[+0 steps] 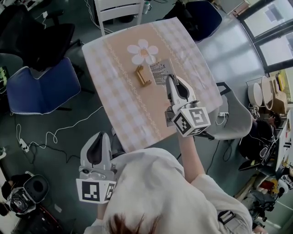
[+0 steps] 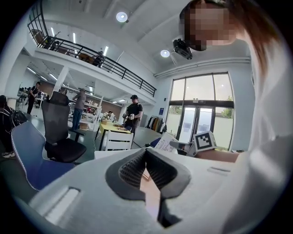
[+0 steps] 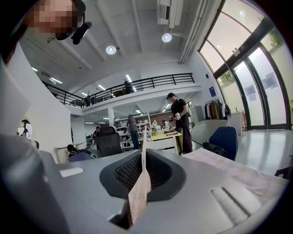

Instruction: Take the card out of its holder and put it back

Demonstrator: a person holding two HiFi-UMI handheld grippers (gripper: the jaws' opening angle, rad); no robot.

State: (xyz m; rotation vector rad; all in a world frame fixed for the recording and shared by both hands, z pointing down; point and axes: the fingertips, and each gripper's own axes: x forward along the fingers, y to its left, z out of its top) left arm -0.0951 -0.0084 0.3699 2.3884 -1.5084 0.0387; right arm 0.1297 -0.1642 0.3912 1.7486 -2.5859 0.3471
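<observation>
— Right tongs (image 1: 170,78)?
— Clamped on the card (image 1: 159,71). Thin edge pinched between the pads, seen edge-on in the right gripper view.
— Where's the card?
— Out of the holder (image 1: 142,76), just beside it at its 3 o'clock, held over the table (image 1: 114,105). Touching the holder or not: cannot tell.
— And the holder?
— Wooden, near the middle of the checked cloth (image 1: 123,119), at 6 o'clock from the printed flower (image 1: 143,51).
— Left tongs (image 1: 100,136)?
— Closed, pad tips pressed together, gripping nothing. Off the table, at about 7 o'clock from the holder and well apart from it, pointing toward the table's near edge.
— Around the table?
— Blue chair (image 1: 41,87) at 9 o'clock, white chair (image 1: 120,10) at 12 o'clock.
</observation>
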